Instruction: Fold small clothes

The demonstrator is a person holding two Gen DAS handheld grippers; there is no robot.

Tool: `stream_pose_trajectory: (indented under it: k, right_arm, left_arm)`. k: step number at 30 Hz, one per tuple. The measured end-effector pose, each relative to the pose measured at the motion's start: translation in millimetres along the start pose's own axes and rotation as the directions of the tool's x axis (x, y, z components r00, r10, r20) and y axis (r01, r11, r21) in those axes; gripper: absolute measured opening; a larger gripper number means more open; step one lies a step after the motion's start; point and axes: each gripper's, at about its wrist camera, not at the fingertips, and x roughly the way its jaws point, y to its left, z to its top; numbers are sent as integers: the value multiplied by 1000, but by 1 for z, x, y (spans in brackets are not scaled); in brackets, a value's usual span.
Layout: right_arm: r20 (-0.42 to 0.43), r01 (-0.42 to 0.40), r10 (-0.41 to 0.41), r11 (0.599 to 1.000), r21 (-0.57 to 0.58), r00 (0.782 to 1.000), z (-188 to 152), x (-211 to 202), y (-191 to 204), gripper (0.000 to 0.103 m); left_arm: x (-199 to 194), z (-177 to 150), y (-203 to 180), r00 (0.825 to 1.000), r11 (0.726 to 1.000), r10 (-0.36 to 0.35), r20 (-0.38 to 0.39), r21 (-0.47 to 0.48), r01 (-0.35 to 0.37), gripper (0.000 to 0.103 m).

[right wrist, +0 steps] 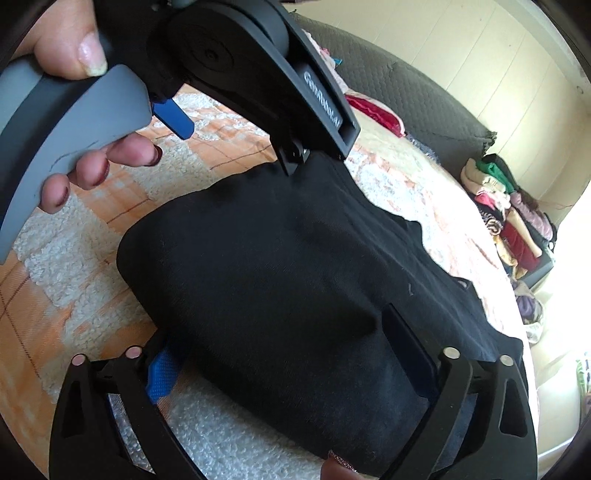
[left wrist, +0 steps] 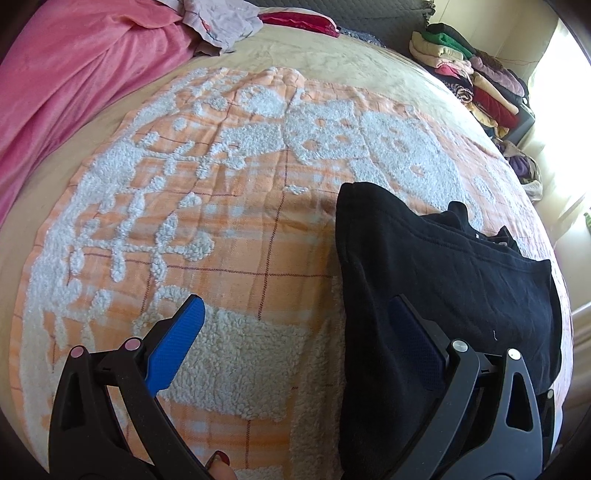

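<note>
A black garment (right wrist: 288,280) lies folded on an orange and white fleecy blanket (left wrist: 221,229). In the left wrist view the garment (left wrist: 443,273) fills the lower right. My left gripper (left wrist: 297,302) stands open over its left edge: the left blue pad (left wrist: 177,343) is above the blanket and the right finger rests on the black cloth. My right gripper (right wrist: 284,350) is spread wide around the near bulk of the garment. Its left pad (right wrist: 162,373) is partly hidden at the cloth's edge, and no clamping shows. The left gripper (right wrist: 238,151) appears at the garment's far edge, held by a hand (right wrist: 92,166).
A pink cover (left wrist: 74,81) is bunched along the bed's left side. A red cushion (left wrist: 299,20) and a pale crumpled cloth (left wrist: 221,22) lie at the head. Stacked folded clothes (left wrist: 476,81) sit at the far right corner by a bright wall.
</note>
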Motion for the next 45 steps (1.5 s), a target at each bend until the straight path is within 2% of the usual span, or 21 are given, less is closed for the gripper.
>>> stream_pose_trajectory:
  k: [3,6,9,11,14,18,21,28,30,32,34,37,41,45]
  right_arm:
    - [10,13,-13,1000,-9,1000,-1,-3,2,82]
    - [22,24,-23,1000,-5,999,-1,-6,1,71]
    - [37,21,-22,999,31,999,-2,-9,-6,48]
    - [52,10,-14,998,68,999,-2,-12,-14,37]
    - [83,-15,5,992,123,997,-4,-17,-25,27]
    - [107,-55,38,984,168,994,-6,-21,-32,21]
    - [124,-127,98,960,248,987,-9,-22,-46,19]
    - [163,-145,102,948,282,981,-12,-32,-52,17]
    - [166,-147,102,946,288,981,-12,-32,-52,17]
    - [169,-149,102,943,296,980,-13,-35,-51,17]
    - [169,-147,99,943,298,981,-14,-36,-51,17]
    - [167,-144,96,943,301,981,-15,-39,-51,17]
    - [171,-140,89,940,313,981,-15,-42,-51,16]
    - [179,-135,79,936,326,981,-15,-45,-56,16]
  left_arm:
    - [2,1,0,1000,1000,-1,-5,-3,1,93]
    - [2,2,-1,1000,1000,-5,0,-4,5,93]
    - [3,4,-2,1000,1000,-10,-2,-5,10,93]
    - [5,5,-2,1000,1000,-22,-7,-13,22,93]
    - [8,8,-4,998,998,-54,-22,-31,54,93]
    - [15,11,-10,990,990,-131,-53,-65,128,93]
    - [18,13,-17,987,988,-146,-65,-59,143,93]
    - [24,14,-39,977,980,-197,-87,-33,195,93]
    - [26,14,-45,974,978,-210,-91,-26,208,86]
    - [27,13,-50,970,975,-222,-96,-22,220,63]
    - [29,11,-56,968,973,-229,-104,-15,229,53]
    - [28,9,-62,970,975,-223,-94,-3,224,46]
    - [23,8,-67,973,975,-218,-78,18,220,30]
    - [12,8,-72,977,977,-207,-54,41,210,22]
